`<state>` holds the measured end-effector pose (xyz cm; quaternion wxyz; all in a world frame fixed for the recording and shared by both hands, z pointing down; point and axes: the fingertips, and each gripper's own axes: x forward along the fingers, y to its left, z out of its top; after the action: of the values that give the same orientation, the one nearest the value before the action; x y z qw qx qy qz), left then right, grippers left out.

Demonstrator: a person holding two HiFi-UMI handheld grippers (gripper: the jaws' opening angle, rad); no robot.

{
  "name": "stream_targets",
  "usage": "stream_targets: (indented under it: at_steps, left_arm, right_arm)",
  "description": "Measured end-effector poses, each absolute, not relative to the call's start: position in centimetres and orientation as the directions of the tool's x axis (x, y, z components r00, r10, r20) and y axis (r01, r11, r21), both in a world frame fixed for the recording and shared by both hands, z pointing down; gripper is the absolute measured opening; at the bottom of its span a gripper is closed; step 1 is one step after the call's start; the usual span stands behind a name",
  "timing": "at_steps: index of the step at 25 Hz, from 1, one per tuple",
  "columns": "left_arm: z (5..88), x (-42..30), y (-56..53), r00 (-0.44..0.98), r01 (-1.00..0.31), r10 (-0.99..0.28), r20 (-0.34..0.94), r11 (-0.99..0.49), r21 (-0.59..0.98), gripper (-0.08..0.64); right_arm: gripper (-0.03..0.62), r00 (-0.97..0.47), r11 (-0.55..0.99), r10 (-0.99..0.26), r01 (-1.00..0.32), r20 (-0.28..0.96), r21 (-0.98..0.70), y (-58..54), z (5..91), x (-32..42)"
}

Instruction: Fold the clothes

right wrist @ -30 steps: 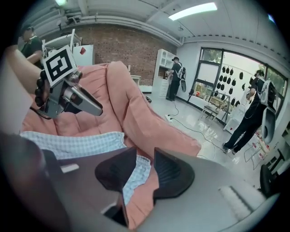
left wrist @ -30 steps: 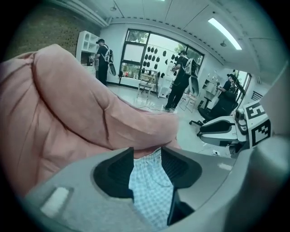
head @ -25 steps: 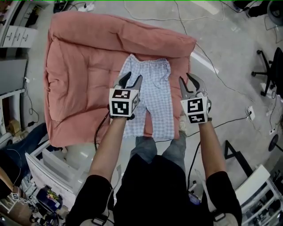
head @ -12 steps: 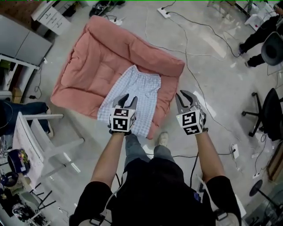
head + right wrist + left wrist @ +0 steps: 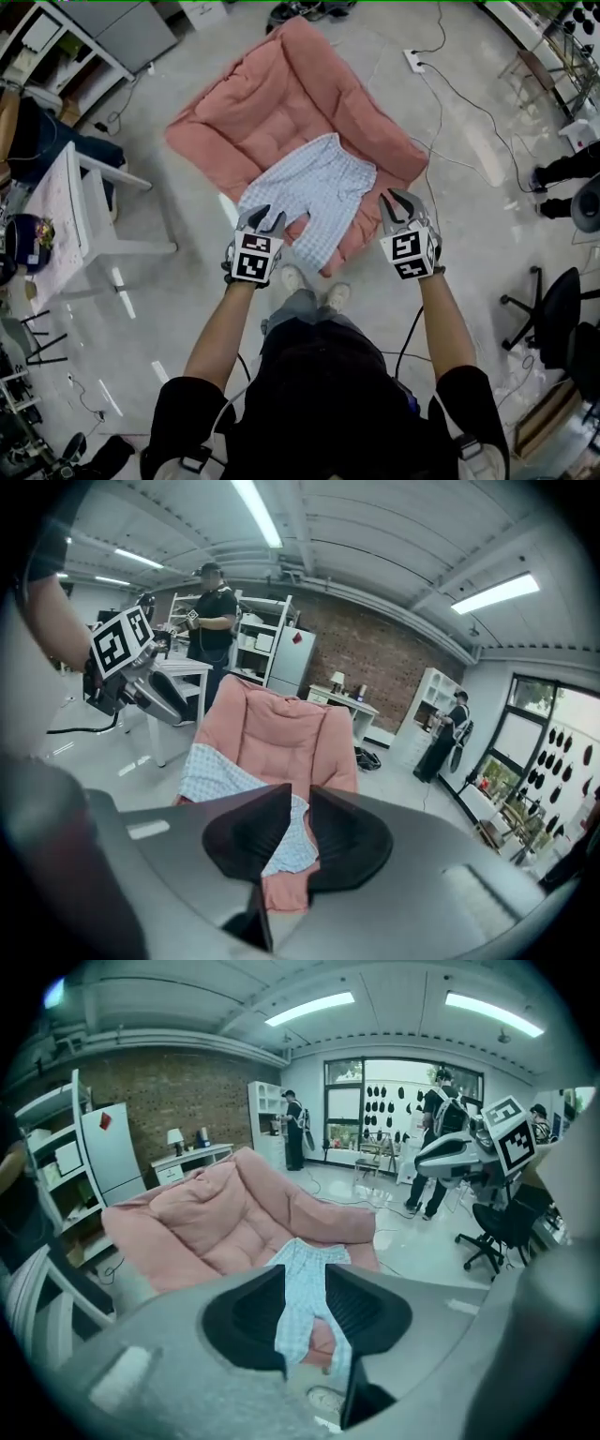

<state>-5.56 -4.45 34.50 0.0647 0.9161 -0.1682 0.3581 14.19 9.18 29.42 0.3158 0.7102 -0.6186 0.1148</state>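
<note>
Light blue checked trousers (image 5: 314, 187) lie flat on a big pink cushion (image 5: 272, 103) on the floor, waist far, legs toward me. My left gripper (image 5: 264, 217) hangs in the air over the near leg ends. My right gripper (image 5: 398, 199) is raised beside the cushion's near right edge. Neither touches the cloth. The jaws of both have just been closing and nothing is between them; each still shows a narrow gap. The left gripper view looks past its jaws down at the trousers (image 5: 302, 1288). In the right gripper view the trousers (image 5: 211, 775) lie low on the cushion (image 5: 281, 733).
A white table (image 5: 84, 206) stands at the left with clutter behind it. Cables (image 5: 441, 112) and a power strip (image 5: 412, 61) lie on the floor beyond the cushion. An office chair (image 5: 562, 309) is at the right. People (image 5: 436, 1138) stand at the back of the room.
Both grippers have lifted up and drawn back from over the trouser legs, with their jaws narrower. The head view has swung, so the cushion now sits farther off and turned.
</note>
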Motion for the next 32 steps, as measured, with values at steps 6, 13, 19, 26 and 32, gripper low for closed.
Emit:
stream_targets:
  at_steps: [6, 13, 19, 26, 32]
  left_arm:
    - [36.9, -14.5, -8.6, 0.622, -0.499, -0.344, 0.704, -0.866, 0.018, 0.144]
    - [39.0, -19.6, -12.3, 0.583, -0.563, -0.383, 0.717, -0.826, 0.017, 0.143]
    - [40.8, -23.3, -14.9, 0.578, -0.591, -0.371, 0.726, -0.804, 0.060, 0.143]
    - [44.0, -24.9, -16.7, 0.608, -0.504, -0.300, 0.735, -0.861, 0.065, 0.143]
    - [48.8, -22.2, -18.1, 0.640, -0.399, -0.222, 0.735, -0.914, 0.072, 0.143]
  right_arm:
    - [0.064, 0.068, 0.167, -0.805, -0.927, 0.589, 0.335, 1.8, 29.7, 8.9]
    - [0.063, -0.132, 0.415, -0.770, -0.847, 0.624, 0.333, -8.7, 31.7, 0.0]
    - [0.061, -0.234, 0.580, -0.694, -0.742, 0.680, 0.337, -14.7, 35.7, -7.0]
    - [0.060, -0.247, 0.662, -0.611, -0.680, 0.752, 0.315, -16.8, 40.2, -9.0]
    - [0.060, -0.262, 0.677, -0.578, -0.682, 0.773, 0.275, -16.7, 43.7, -8.7]
